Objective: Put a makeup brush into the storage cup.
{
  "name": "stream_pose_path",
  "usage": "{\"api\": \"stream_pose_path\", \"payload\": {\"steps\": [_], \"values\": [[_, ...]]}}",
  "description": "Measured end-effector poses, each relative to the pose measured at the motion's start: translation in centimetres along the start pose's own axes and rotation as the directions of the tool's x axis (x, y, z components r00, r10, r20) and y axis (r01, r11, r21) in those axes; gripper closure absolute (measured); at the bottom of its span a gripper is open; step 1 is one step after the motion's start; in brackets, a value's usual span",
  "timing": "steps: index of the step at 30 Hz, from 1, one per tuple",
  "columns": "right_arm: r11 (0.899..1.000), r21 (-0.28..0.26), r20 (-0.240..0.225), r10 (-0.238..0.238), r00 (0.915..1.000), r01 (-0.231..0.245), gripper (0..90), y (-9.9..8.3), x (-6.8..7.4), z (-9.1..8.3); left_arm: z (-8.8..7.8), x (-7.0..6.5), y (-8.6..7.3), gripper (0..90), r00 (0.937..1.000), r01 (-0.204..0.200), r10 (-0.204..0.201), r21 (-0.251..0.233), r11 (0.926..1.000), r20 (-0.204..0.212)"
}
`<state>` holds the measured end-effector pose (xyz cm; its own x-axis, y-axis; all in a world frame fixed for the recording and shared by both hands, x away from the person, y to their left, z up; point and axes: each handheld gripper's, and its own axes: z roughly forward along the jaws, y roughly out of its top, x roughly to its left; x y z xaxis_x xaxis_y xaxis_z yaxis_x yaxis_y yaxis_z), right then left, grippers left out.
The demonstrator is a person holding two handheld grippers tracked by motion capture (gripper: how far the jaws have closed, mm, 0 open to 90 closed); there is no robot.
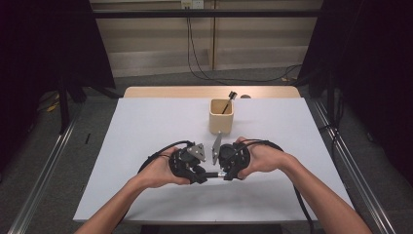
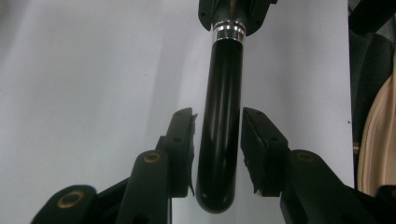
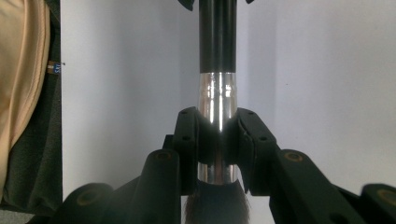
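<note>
White table (image 1: 146, 146) under dim room light, with a wooden cup (image 1: 221, 117) standing past the two hands and a dark brush (image 1: 228, 101) leaning in it. Just in front of the cup, the makeup brush (image 1: 213, 174) is held level between the two grippers, clear of the table. The right gripper (image 3: 217, 140) is clenched on the brush's silver ferrule (image 3: 217, 100), bristles toward its own body. The left gripper (image 2: 217, 154) has the black handle (image 2: 224, 116) between its jaws: one pad looks to be against it, while a thin gap shows at the other, so this grip is not yet made. The step in hand seems to be a handover from right to left. To do it well, the right should stay firm and motionless until both left pads press squarely on the handle, a little in from its rounded end so the glossy shaft cannot squirt out. Only then should the right let go, easing open rather than snapping. Risk: a one-sided touch tilting the brush.
</note>
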<state>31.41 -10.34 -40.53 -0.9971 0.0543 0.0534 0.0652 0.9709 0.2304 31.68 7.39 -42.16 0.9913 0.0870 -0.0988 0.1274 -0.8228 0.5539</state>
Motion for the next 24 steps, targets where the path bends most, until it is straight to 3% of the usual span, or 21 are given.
{"api": "stream_pose_path", "payload": {"steps": [1,4,6,8,11,18,22,24], "values": [[1.000,0.000,0.000,0.001,1.0000,-0.001,71.7,0.00,0.02,0.01,-0.07,0.04,0.05,64.5,0.9998,0.000,0.000,0.005,1.0000,0.017],[1.000,-0.001,0.003,-0.003,1.0000,0.003,71.7,0.01,0.03,-0.07,0.14,-0.04,0.05,67.1,1.0000,0.003,-0.003,0.000,1.0000,0.007],[1.000,-0.002,0.006,-0.005,1.0000,0.005,71.7,0.03,0.03,-0.09,0.20,0.06,0.09,69.4,0.9997,0.001,-0.001,0.007,1.0000,0.026],[1.000,-0.001,0.012,0.000,0.9999,0.000,71.7,0.00,0.07,-0.08,0.32,-0.02,0.13,70.8,1.0000,-0.001,0.001,0.001,1.0000,0.003],[1.000,-0.009,0.009,-0.004,0.9999,0.004,71.6,-0.10,0.01,-0.14,0.31,-0.03,0.15,71.9,1.0000,-0.007,0.007,0.002,1.0000,0.006],[1.000,-0.005,0.008,-0.029,0.9996,0.029,71.3,-0.18,0.06,-0.05,0.57,-0.13,0.15,74.2,0.9985,-0.017,0.016,0.020,0.9997,0.053],[0.999,0.004,0.003,-0.045,0.9990,0.045,71.3,-0.20,0.22,0.18,0.76,-0.19,0.10,74.4,0.9980,-0.018,0.017,0.023,0.9996,0.060],[0.999,-0.003,0.002,-0.048,0.9989,0.048,71.2,-0.22,0.19,0.20,0.71,-0.22,0.08,74.4,0.9990,-0.029,0.028,0.017,0.9994,0.035]]}}
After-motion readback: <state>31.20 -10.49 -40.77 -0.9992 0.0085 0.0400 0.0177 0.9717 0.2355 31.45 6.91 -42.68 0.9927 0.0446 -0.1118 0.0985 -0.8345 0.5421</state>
